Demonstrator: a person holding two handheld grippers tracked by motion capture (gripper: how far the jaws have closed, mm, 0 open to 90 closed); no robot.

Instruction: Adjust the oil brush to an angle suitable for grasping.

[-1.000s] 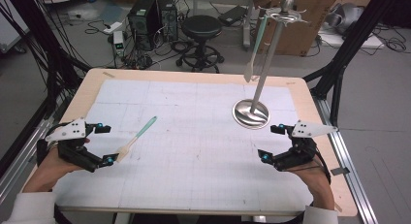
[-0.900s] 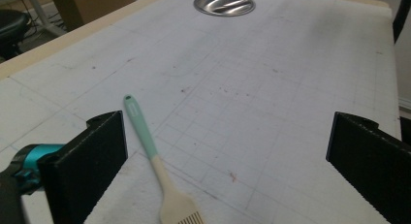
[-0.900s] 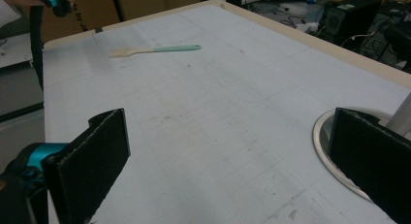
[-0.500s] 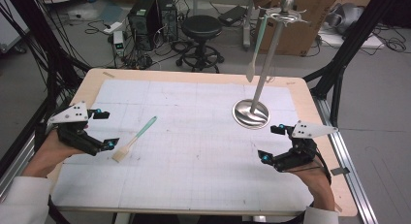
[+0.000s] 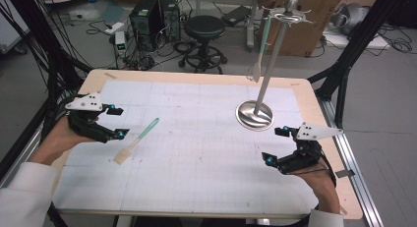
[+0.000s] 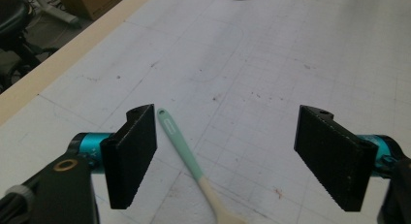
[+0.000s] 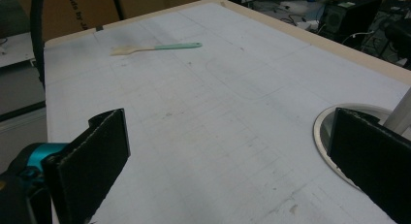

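A spatula [image 5: 138, 141] with a teal handle and a pale head lies flat on the white gridded mat at the left. My left gripper [image 5: 119, 122] hovers just to its left, raised off the table and open. Its jaws have just been closing, with nothing gripped between them. In the left gripper view the spatula [image 6: 186, 153] lies on the mat below, between the spread jaws [image 6: 228, 132]. My right gripper [image 5: 273, 146] stands open near the front right, beside the metal stand's base [image 5: 254, 115]. The right gripper view shows the spatula [image 7: 155, 48] far across the mat.
A tall metal rack [image 5: 273, 55] rises from the round base at the back right, with a second teal-handled utensil [image 5: 260, 50] hanging from it. The base's rim [image 7: 322, 132] sits close to my right gripper. A stool, computers and cables lie beyond the table's far edge.
My left gripper has drawn back from the spatula's head toward the table's left edge and risen. The spatula stays on the mat. The right gripper has kept still.
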